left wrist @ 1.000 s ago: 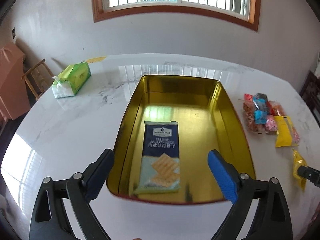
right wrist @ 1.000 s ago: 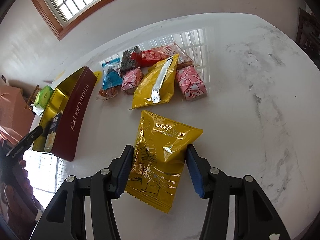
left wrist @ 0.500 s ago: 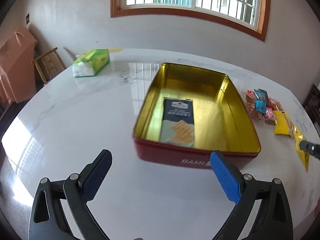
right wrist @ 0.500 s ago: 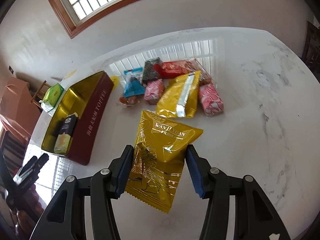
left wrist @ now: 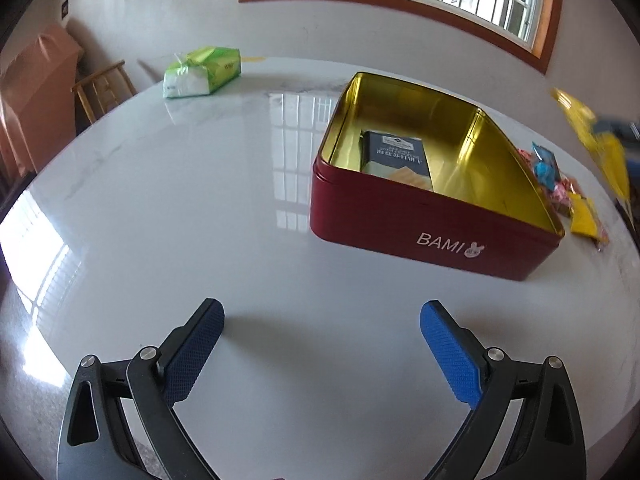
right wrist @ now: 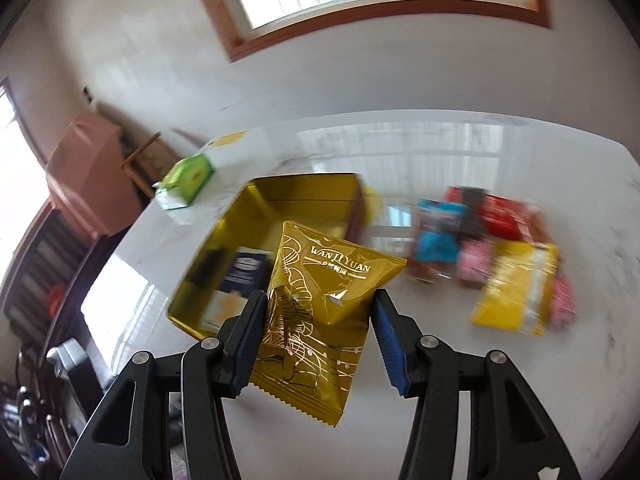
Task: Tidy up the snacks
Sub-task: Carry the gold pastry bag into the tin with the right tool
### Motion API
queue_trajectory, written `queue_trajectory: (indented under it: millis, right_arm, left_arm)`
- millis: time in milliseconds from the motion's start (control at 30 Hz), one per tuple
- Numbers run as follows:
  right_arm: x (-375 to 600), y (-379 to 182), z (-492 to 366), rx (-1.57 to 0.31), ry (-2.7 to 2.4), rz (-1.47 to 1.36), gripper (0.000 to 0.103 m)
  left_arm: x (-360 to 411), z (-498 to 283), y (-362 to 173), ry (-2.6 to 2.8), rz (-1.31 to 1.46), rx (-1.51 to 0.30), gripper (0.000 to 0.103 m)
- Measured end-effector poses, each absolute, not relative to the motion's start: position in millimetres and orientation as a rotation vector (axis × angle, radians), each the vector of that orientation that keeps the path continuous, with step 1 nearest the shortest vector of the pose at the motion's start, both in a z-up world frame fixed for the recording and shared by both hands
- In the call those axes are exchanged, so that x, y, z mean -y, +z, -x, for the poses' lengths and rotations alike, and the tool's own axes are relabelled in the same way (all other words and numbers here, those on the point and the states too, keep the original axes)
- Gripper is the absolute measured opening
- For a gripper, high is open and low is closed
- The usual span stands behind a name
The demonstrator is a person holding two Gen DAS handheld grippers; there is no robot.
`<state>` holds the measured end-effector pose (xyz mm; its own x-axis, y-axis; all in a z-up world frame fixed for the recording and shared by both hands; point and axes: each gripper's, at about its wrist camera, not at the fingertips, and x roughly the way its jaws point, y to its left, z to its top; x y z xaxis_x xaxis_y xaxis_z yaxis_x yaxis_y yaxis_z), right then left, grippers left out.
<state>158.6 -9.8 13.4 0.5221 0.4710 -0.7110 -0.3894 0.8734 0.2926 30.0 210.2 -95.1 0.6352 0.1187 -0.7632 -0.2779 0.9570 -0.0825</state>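
My right gripper (right wrist: 318, 302) is shut on a gold snack packet (right wrist: 320, 304) and carries it in the air near the open red tin (right wrist: 280, 200). That tin (left wrist: 400, 216), gold inside and marked BAMI, stands on the white marble table (left wrist: 200, 220). Inside it lies a dark blue cracker pack (left wrist: 400, 156). The left gripper (left wrist: 322, 316) is open and empty, low over bare table in front of the tin. In the left wrist view the held gold packet (left wrist: 600, 148) shows blurred at the right edge.
A pile of loose snacks (right wrist: 500, 256), among them a yellow bag (right wrist: 520, 288), lies right of the tin. A green tissue pack (left wrist: 204, 70) rests at the far left of the table. A wooden chair (left wrist: 102, 90) and a covered piece of furniture (left wrist: 36, 96) stand beyond the table's edge.
The right gripper lifted the gold packet off the table and swung it left toward the tin. The left gripper drew back from over the tin and sank toward the table.
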Motion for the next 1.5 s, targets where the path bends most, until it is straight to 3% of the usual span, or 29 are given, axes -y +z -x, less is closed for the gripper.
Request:
queue_trajectory:
  millis: [300,933,1500]
  right_arm:
    - [-59,-11,-187,-0.940,0.569,-0.008,0.050]
    - [-98,-61,-210,-0.988,0.546,0.131,0.050]
    - [-104,-61,-205,-0.930,0.528,0.157,0.053]
  left_arm:
    - [-199,-28,-100,0.236,0.136,-0.843,0.103]
    - [-198,-23,-101,0.268,0.147,-0.832,0.103]
    - [-196,-16,-101,0.262,0.140,-0.803,0.103]
